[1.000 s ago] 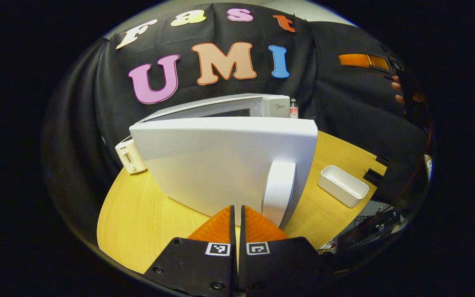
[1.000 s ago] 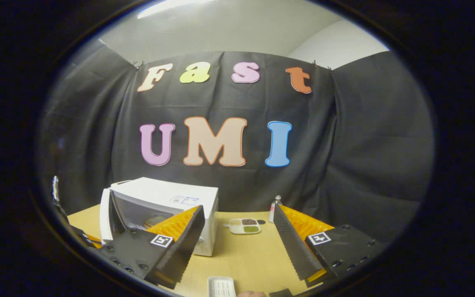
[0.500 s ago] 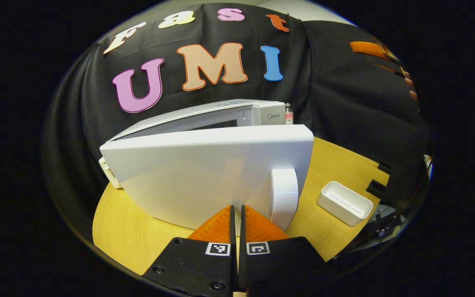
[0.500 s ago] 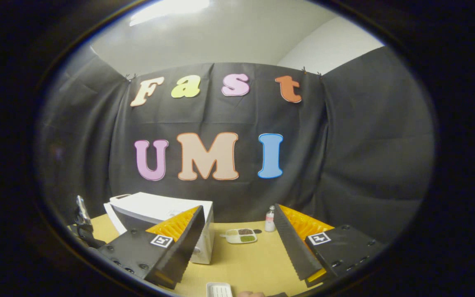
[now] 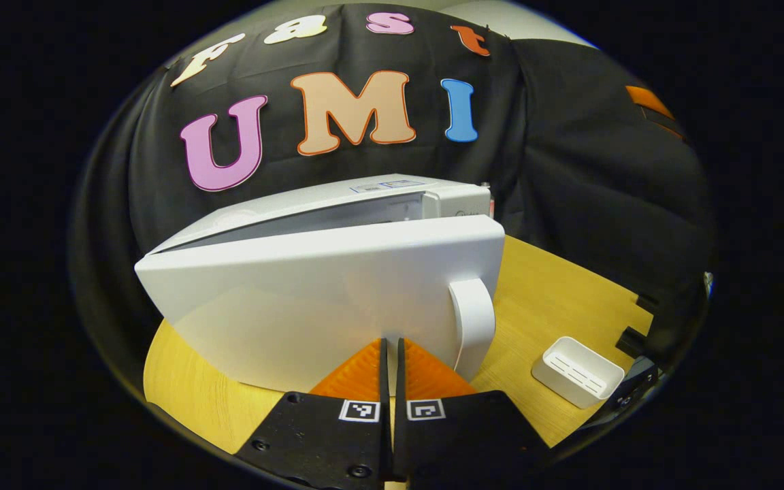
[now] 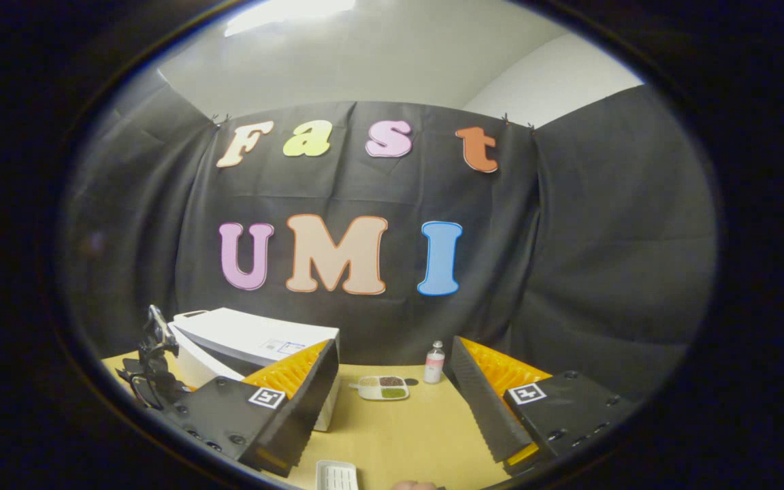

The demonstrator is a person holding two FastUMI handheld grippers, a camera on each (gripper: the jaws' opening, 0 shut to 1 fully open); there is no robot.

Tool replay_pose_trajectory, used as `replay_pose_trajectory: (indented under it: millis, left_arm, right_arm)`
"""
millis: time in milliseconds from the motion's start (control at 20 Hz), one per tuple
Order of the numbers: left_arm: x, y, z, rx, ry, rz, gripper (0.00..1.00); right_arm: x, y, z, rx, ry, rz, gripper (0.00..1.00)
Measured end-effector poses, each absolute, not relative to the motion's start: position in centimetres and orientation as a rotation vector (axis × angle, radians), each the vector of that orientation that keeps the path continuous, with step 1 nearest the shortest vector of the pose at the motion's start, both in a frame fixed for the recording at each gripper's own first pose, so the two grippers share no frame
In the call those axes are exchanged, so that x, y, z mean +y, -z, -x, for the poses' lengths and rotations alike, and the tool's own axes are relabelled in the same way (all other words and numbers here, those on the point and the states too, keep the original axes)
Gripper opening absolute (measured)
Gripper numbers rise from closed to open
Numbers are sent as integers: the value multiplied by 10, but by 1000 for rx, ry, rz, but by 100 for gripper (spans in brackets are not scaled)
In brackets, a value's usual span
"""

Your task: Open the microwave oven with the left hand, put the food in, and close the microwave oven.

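The white microwave (image 5: 337, 204) stands on the wooden table (image 5: 548, 292), its door (image 5: 324, 299) swung almost against the body with a narrow gap along the top. My left gripper (image 5: 390, 350) is shut on nothing, its tips against the door's face just left of the white handle (image 5: 475, 323). The door hides the inside. In the right gripper view the microwave (image 6: 249, 337) is low at the left. My right gripper (image 6: 395, 344) hangs open and empty above the table (image 6: 399, 435), apart from the oven.
A white rectangular tray (image 5: 577, 371) lies near the table's front right; in the right gripper view the tray (image 6: 336, 475) is at the bottom edge. A divided dish (image 6: 382, 386) with dark and green fillings and a small bottle (image 6: 435, 362) stand near the back wall.
The microwave door has swung from wide open to nearly closed, with my shut left gripper following it. The right gripper has tilted up slightly and stays open.
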State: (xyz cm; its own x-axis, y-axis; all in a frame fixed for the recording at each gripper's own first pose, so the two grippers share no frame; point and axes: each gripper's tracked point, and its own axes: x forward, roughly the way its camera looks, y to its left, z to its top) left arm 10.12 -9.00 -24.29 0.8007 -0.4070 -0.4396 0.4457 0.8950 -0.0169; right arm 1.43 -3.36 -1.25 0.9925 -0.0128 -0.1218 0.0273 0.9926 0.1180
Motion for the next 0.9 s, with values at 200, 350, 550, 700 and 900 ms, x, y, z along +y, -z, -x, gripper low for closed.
replay_pose_trajectory:
  millis: [200, 350, 550, 700, 900]
  left_arm:
    - [-98, 243, -116, 448, 448, -85, 0]
    - [-102, 246, -126, 448, 433, -99, 0]
    - [-105, 250, -138, 453, 403, -95, 0]
    - [-106, 250, -147, 450, 385, -106, 0]
    - [-103, 245, -161, 453, 331, -41, 0]
  right_arm:
    - [-46, 16, -14, 122, 24, -105, 96]
    - [-50, 19, -15, 132, 20, -117, 96]
    - [-58, 19, -18, 133, 14, -128, 96]
    - [-67, 20, -18, 128, 18, -129, 96]
    - [-79, 25, -19, 141, 20, -133, 96]
